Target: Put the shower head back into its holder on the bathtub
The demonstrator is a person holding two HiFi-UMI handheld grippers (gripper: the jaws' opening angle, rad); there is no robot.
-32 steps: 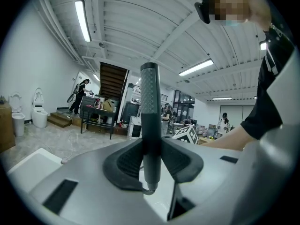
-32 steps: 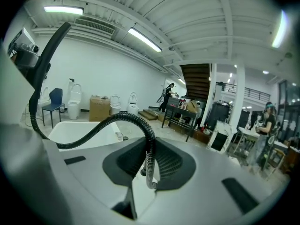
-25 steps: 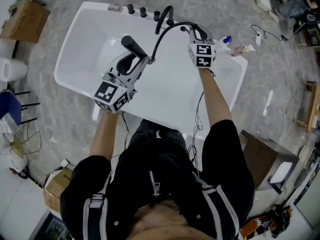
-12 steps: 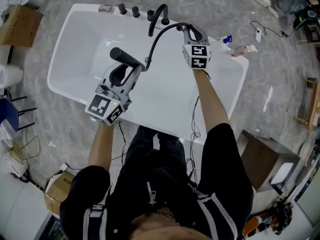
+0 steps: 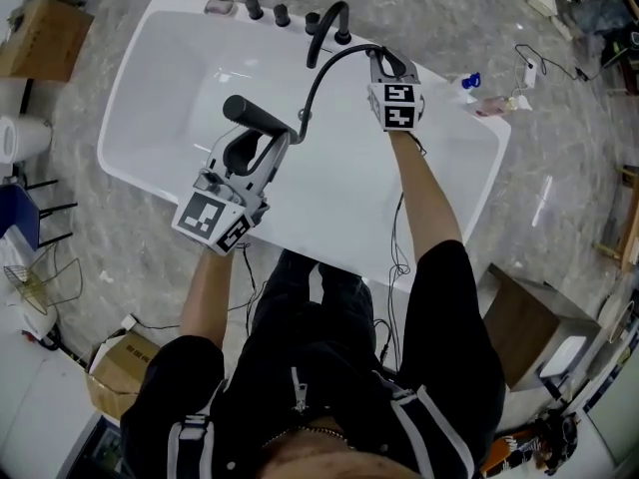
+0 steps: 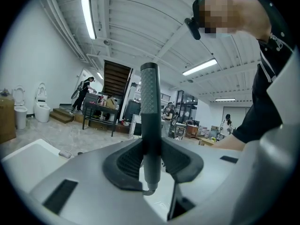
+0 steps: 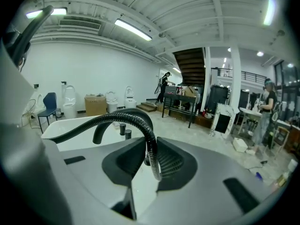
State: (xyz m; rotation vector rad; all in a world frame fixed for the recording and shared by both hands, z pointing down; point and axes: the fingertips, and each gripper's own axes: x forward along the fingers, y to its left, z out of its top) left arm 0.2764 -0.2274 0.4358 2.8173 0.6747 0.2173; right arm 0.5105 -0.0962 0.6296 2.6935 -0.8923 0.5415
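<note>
Both lowered slightly: left gripper (image 5: 265,138) clamps shower head (image 5: 255,116), right gripper (image 5: 383,60) pinches hose (image 5: 316,76); still undocked above bathtub (image 5: 128,98).

Black short sleeves (image 5: 454,287); grey left gripper (image 5: 268,138), right gripper (image 5: 380,60) bearing marker cubes (image 5: 212,220).

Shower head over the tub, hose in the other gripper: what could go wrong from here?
The left gripper pinches the shower head near its hose end, so the long free end could swing or slip into the tub. The hose arcs from the right gripper close by the spout and may snag there.
</note>
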